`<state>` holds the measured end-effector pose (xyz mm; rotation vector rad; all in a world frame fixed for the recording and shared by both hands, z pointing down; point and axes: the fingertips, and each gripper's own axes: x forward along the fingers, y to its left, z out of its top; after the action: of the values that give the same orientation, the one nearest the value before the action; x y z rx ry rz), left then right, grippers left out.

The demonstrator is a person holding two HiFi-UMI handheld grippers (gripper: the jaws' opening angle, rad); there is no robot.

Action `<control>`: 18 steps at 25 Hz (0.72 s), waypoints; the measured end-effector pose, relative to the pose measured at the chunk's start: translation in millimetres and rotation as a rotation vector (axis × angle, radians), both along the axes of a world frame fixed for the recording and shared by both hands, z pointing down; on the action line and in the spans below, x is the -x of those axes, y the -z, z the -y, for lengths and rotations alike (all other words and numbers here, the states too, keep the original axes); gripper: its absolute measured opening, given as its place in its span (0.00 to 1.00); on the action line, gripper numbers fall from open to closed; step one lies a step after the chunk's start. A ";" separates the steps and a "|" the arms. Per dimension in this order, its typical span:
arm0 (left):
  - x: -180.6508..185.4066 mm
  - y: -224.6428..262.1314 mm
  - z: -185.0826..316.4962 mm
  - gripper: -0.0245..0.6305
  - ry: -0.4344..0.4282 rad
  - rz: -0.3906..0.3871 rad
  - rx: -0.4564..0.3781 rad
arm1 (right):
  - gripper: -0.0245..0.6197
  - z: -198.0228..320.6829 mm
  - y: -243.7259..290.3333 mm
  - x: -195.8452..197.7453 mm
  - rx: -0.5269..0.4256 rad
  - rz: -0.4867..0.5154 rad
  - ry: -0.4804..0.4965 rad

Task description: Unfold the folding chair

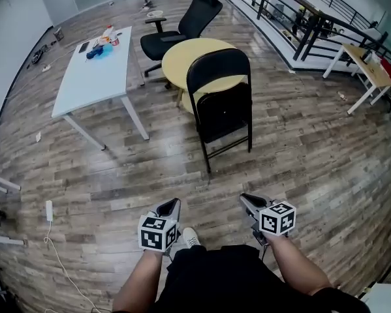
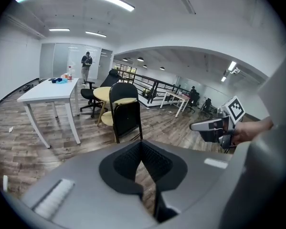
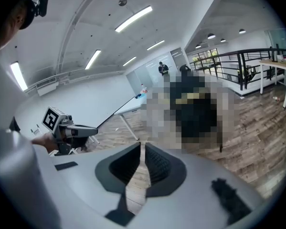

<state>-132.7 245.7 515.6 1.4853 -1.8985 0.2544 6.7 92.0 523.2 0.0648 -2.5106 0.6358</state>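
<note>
The black folding chair stands on the wood floor against a round yellow table, its seat tipped up against the back. It shows straight ahead in the left gripper view; in the right gripper view a mosaic patch covers most of it. My left gripper and right gripper hover side by side near my body, well short of the chair. Both are shut with nothing between the jaws. Each gripper view also catches the other gripper: right gripper, left gripper.
A white table stands to the left of the chair, the round yellow table and a black office chair behind it. A railing and a desk lie far right. A power strip with cable lies at left.
</note>
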 end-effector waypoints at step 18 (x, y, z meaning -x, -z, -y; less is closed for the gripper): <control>65.8 1.8 3.3 0.05 -0.136 -0.012 -0.046 | 0.09 -6.7 21.6 41.5 -0.074 0.001 -0.148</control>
<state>-198.5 242.4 513.8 1.6454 -1.8073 0.2654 -34.8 98.7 501.6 0.2794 -2.5469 0.6007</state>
